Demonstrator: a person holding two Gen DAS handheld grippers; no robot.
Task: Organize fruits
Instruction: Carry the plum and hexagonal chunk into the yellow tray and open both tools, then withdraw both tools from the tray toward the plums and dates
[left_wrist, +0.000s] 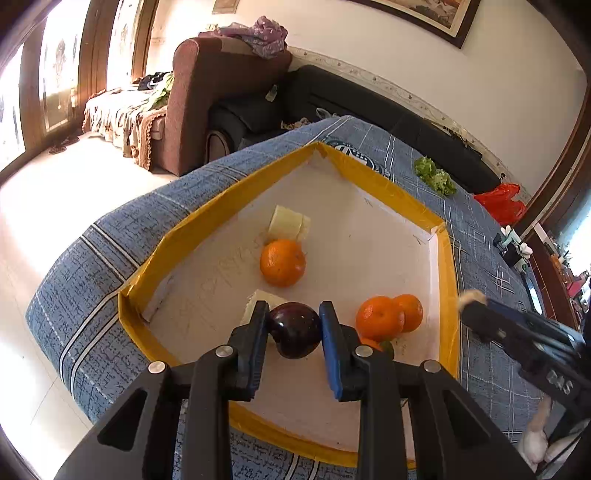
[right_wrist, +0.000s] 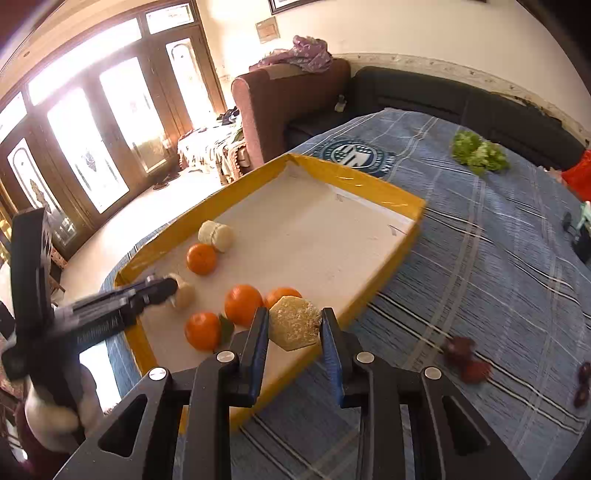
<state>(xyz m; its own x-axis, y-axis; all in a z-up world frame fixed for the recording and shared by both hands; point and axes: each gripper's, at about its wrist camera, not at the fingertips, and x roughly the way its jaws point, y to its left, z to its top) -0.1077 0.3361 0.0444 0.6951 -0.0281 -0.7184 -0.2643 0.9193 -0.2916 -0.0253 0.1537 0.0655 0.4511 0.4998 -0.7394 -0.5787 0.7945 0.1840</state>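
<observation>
We hold a pair of tongs in each hand, both angled down over the yellow-rimmed tray (left_wrist: 391, 186) on the blue-checked tabletop (left_wrist: 110, 236). Nearest in the left wrist view, the left tongs (left_wrist: 294, 325) pinch a dark plum (left_wrist: 295, 326) between their pads, hanging just above the tray's white floor at its near end, over a pale foam block (left_wrist: 258, 301) that shows behind the left finger. Nearest in the right wrist view, the right tongs (right_wrist: 294, 328) pinch a pale, rough hexagonal piece (right_wrist: 294, 326) just over the tray's near rim; we cannot tell what it is. Just past both loads lie three oranges in a cluster (right_wrist: 242, 304), close to the tray wall on the right hand's side. Farther in sits a lone orange (left_wrist: 282, 262), touching a cream roll-shaped piece (left_wrist: 288, 223) behind it. Beyond that the far half of the tray is bare. We judge each load already sits over the tray, so the drop is straight down: the plum's clear floor lies left of the cluster, while the hexagon must cross inward past the rim. Out on the cloth to the right lie dark red fruits (right_wrist: 467, 360), blurred, nearer the right hand. Farthest, a green leafy bunch (right_wrist: 478, 151).
</observation>
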